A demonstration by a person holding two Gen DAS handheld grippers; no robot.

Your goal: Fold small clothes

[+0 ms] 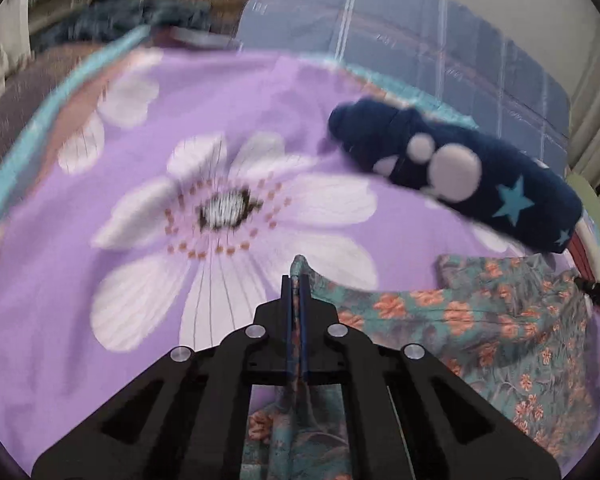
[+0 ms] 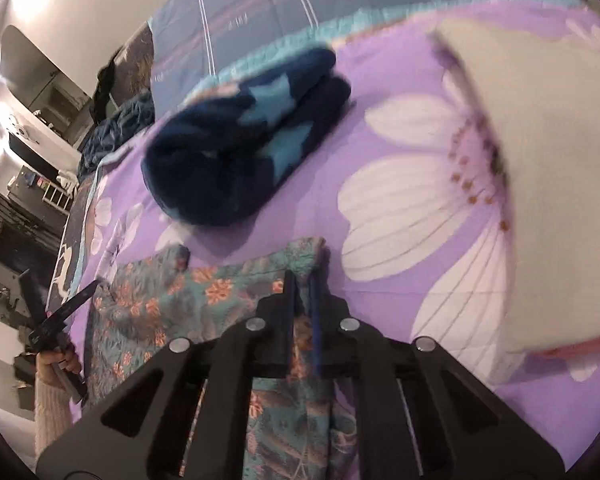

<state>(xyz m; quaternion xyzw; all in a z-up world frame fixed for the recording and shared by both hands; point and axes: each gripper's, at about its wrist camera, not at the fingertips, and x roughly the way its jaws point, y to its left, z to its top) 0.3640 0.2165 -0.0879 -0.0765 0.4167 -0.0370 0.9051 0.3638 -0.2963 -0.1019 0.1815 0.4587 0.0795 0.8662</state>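
Teal floral cloth (image 1: 460,320), thin, light and floppy, hangs pinched at its corners in both the left gripper (image 1: 299,280) and right gripper (image 2: 302,276).

Your left gripper (image 1: 299,280) and right gripper (image 2: 302,276) are matt black plastic with shiny round metal bolts (image 1: 255,331), and each pinches thin, crinkled floral cloth (image 1: 480,320). The purple bedsheet (image 1: 60,280) looks like smooth printed cotton. The rolled navy garment (image 2: 236,136) looks soft and fleecy.
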